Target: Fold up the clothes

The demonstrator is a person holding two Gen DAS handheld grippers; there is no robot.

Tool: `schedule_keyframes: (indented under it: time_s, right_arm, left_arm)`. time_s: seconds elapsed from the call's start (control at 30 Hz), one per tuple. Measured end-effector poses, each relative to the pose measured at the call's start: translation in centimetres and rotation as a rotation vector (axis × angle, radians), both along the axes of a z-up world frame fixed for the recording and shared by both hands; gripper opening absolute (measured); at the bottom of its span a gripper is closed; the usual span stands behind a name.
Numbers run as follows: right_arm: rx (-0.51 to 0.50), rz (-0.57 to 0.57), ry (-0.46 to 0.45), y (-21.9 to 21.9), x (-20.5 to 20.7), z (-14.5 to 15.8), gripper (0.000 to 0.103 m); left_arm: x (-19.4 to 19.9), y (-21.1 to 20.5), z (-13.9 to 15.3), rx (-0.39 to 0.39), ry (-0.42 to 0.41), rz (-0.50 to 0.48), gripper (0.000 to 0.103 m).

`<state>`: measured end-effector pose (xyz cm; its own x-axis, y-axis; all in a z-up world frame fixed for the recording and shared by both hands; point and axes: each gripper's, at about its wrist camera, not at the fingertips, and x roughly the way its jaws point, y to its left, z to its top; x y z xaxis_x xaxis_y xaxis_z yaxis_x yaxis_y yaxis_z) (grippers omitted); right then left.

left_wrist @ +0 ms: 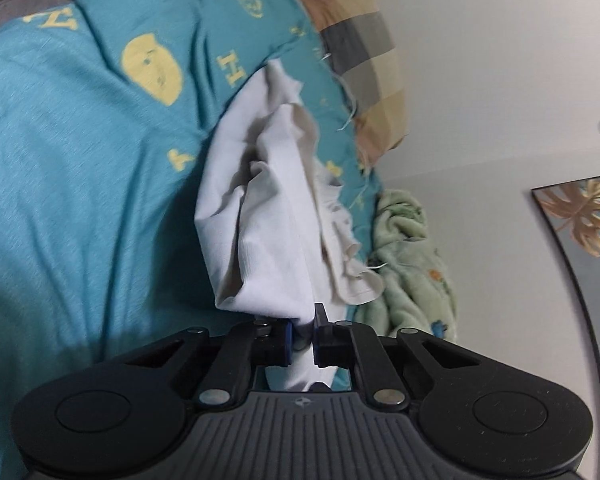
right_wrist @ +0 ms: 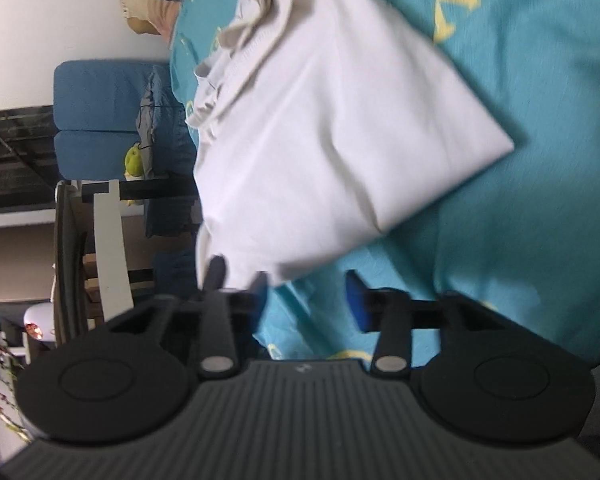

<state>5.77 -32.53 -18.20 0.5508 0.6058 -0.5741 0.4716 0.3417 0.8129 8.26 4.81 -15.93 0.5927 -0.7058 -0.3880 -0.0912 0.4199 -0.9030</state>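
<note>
Clamped between its blue pads, the left gripper (left_wrist: 303, 340) is pinching a bunched corner of the white garment (left_wrist: 260, 208). That garment is lying crumpled on the teal printed bedsheet (left_wrist: 68, 184), and the right gripper (right_wrist: 308, 300) is hovering spread apart just beside its near edge, gripping nothing.

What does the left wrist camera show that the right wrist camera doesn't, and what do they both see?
Only the left wrist view shows the left gripper shut on the white garment, a green fleece blanket and a framed leaf picture. Only the right wrist view shows the right gripper open with nothing between its pads, plus blue cushions and a green plush toy. Both show the white garment lying on the teal bedspread and the plaid pillow.
</note>
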Motion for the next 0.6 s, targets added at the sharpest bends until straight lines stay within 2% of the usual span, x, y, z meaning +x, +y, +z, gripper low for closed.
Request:
schedule_keyframes:
  time_s: [0.07,0.2,0.3,0.4,0.43,0.47,0.53,0.6]
  right_arm:
    - [0.039,0.004,0.02,0.5,0.4,-0.4,0.064]
    - [0.091,-0.111,0.016,-0.5,0.3,-1.4,0.064]
    - [0.061,-0.272,-0.015,-2.9,-0.7,-1.1,0.064]
    - [0.06,-0.323,-0.04,-3.6,-1.1,-0.7,0.062]
    - [0.034,-0.316,-0.053,-3.6,-1.1,-0.2,0.05]
    - [-0.011,-0.298,-0.065,-3.4,-1.1,0.4,0.03]
    - [-0.102,-0.262,-0.09,-3.2,-1.0,1.7,0.016]
    - [-0.145,-0.242,-0.125,-3.1,-1.0,3.1,0.011]
  left_arm:
    - [-0.1,0.3,0.1,-0.023,-0.017,0.01,0.008]
    - [-0.3,1.0,0.2,-0.062,-0.031,0.037,0.007]
    - [-0.4,1.2,0.2,-0.086,-0.035,0.049,0.007]
    - [0.3,1.2,0.8,-0.092,-0.049,0.053,0.006]
    - [0.2,1.3,1.1,-0.094,-0.063,0.053,0.006]
    - [0.2,1.3,1.3,-0.097,-0.078,0.052,0.006]
    - [0.1,1.2,2.0,-0.091,-0.098,0.042,0.006]
    - [-0.1,1.2,2.8,-0.09,-0.115,0.033,0.006]
